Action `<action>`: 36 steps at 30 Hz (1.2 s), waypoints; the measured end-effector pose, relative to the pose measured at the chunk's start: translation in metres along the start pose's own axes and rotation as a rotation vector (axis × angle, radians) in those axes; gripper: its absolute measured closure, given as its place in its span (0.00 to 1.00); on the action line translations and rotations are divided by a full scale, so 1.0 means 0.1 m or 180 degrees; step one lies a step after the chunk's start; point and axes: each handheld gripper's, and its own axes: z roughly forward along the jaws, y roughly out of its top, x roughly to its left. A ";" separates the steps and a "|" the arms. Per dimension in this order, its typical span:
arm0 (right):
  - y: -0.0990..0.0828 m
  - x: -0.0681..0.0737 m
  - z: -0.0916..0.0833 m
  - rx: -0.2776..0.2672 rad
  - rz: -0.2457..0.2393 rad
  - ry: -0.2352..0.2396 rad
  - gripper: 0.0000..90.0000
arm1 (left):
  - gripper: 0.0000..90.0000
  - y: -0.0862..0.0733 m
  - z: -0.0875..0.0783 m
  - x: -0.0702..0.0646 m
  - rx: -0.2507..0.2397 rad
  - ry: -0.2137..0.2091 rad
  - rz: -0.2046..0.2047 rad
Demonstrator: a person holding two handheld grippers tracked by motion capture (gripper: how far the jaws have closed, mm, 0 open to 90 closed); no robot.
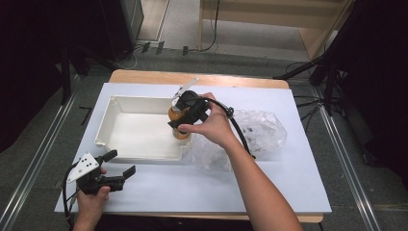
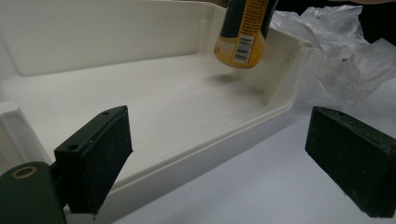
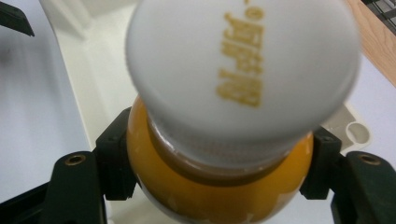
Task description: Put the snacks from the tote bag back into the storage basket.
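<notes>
Right tongs (image 1: 185, 117) pinch the orange bottle (image 1: 179, 118) around its body, white cap (image 3: 243, 70) toward the camera in the right gripper view. Bottle hangs just above the floor of the white tray (image 1: 115, 103), near its right wall, not touching. Left tongs (image 1: 120, 166) spread wide, nothing between them, low over the tabletop (image 1: 202, 187) in front of the tray. Crumpled plastic bag (image 1: 262, 130) lies right of the tray.

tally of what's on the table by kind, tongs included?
Orange bottle: 1, held in the right tongs
White tray: 1
Clear plastic bag: 1
Tongs: 2, the left tongs open beside the tray
Total: 5
</notes>
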 end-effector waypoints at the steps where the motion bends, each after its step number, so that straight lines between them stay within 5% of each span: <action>1: 0.00 0.00 0.00 -0.0001 0.0004 0.0007 0.34 | 0.09 0.00 0.00 0.00 0.0001 0.0001 0.0003; 36: -0.14 0.00 0.16 0.0134 0.0011 0.0017 0.34 | 0.09 0.00 0.00 0.00 0.0000 0.0003 0.0002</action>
